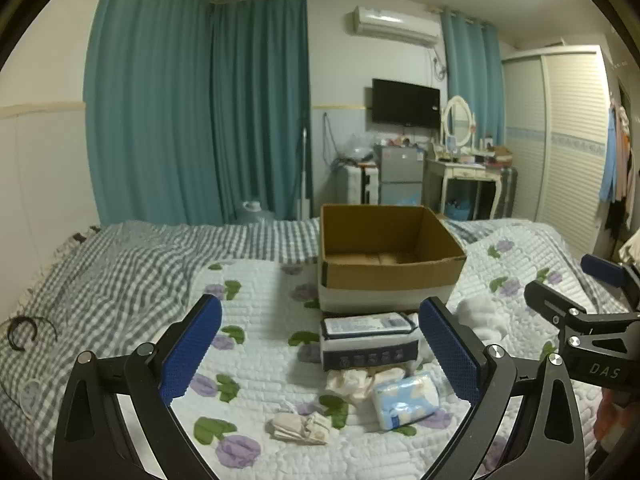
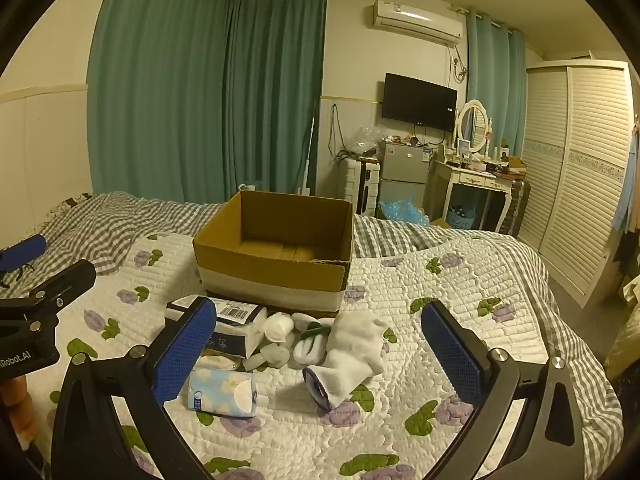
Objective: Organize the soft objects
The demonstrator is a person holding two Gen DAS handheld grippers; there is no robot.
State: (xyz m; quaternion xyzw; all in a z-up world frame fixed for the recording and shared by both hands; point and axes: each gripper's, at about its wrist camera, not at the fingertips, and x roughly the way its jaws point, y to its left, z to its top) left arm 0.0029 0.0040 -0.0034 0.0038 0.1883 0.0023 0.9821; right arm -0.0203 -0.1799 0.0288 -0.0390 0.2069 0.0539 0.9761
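The left gripper [image 1: 320, 350] hangs above the white quilted bedspread with purple flowers [image 1: 256, 304], its blue-padded fingers spread wide and holding nothing. Below its left finger, near the bottom of the left wrist view, lies a small crumpled beige cloth [image 1: 301, 427]. Between the fingers sits a white and navy rectangular soft pack [image 1: 368, 340], and just nearer than it is a bunch of cream fabric pieces [image 1: 356, 382]. Against the inside of the right finger rests a light blue tissue pack with pale print [image 1: 405, 400]. Straight ahead, beyond the navy pack, stands the open brown cardboard box with a white band round its base [image 1: 384, 256]; its inside looks bare.

The right gripper [image 2: 319, 354] is likewise spread apart and empty. By its left finger lies the same tissue pack [image 2: 222, 396], with the navy pack [image 2: 232, 326] partly behind that finger. Between the fingers are small white rolled items [image 2: 280, 340] and a white sock with a dark cuff [image 2: 344, 360], all just in front of the box [image 2: 276, 256].
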